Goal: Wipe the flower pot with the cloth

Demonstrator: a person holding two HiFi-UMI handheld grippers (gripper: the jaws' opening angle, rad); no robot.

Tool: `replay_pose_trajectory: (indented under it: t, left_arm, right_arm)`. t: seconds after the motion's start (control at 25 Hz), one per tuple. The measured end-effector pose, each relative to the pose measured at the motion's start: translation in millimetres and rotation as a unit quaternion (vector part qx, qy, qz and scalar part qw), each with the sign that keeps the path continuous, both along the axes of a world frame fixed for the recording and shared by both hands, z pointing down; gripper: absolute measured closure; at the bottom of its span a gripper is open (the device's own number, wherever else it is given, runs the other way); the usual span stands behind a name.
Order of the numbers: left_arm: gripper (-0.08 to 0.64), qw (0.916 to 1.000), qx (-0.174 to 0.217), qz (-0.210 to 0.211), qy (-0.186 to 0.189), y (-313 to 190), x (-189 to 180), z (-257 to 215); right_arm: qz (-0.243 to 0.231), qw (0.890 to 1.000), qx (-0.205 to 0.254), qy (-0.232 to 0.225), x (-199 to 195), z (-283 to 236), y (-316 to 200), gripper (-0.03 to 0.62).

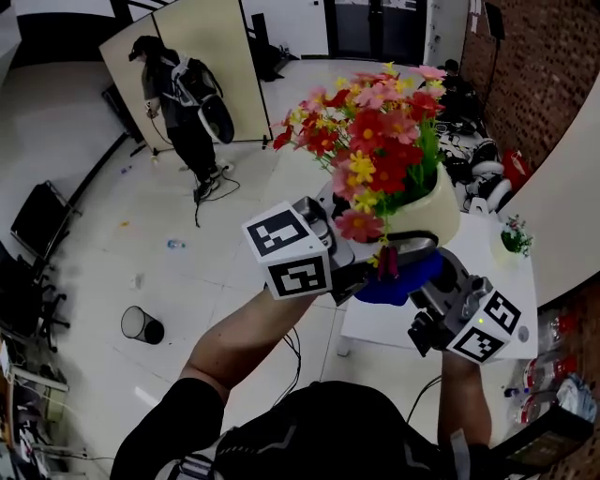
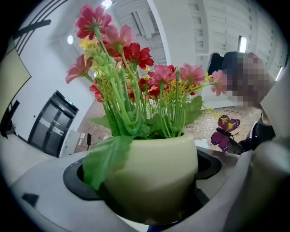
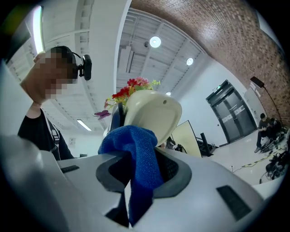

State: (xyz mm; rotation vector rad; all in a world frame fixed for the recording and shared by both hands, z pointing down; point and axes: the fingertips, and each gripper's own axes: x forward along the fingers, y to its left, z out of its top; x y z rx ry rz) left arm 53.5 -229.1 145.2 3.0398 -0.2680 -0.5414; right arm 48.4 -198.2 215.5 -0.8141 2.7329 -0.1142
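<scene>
Fingers (image 2: 36,199) of your left gripper (image 2: 147,186) are clamped round the cream flower pot (image 2: 154,167), held in the air left of the white table (image 1: 492,258). Your right gripper (image 3: 138,181) pinches the blue cloth (image 3: 136,149) against the pot's underside.

I'm looking down on a pale glossy floor (image 1: 112,187), w/ light glaring off it. A brick wall (image 1: 544,75) is running along the right side, and dark double doors (image 1: 375,28) are showing at the far end. Two beige partition panels (image 1: 202,47) are standing top-center, w/ a person in dark clothes (image 1: 178,103) standing in front. A black bin (image 1: 141,325) is sitting lower left, near a dark chair (image 1: 23,295). A white table (image 1: 384,323) is standing at right. In the right gripper view, round ceiling lights (image 3: 155,42) are glowing.
</scene>
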Motion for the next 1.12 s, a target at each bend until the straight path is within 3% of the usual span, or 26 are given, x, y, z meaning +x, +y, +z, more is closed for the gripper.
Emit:
replay_pose_trajectory:
  t: [0.44, 0.6, 0.8, 1.12]
  left_arm:
    - [-0.015, 0.9993, -0.008, 0.037, 0.003, 25, -2, -4]
    - [-0.015, 0.9998, -0.014, 0.017, -0.001, 17, 2, 1]
    - [-0.015, 0.9995, -0.028, -0.013, -0.004, -6, -7, 7]
    - [-0.015, 0.9995, -0.029, -0.003, 0.008, -2, 0, 7]
  right_arm:
    - [0.049, 0.998, -0.042, -0.02, 12, -3, -54, 0.495]
    - [0.04, 0.998, -0.036, -0.032, 27, 0, -37, 0.495]
    - [0.003, 1.0, -0.021, -0.02, 11, 7, 4, 0.495]
    - [-0.008, 1.0, -0.006, 0.011, -8, 6, 14, 0.495]
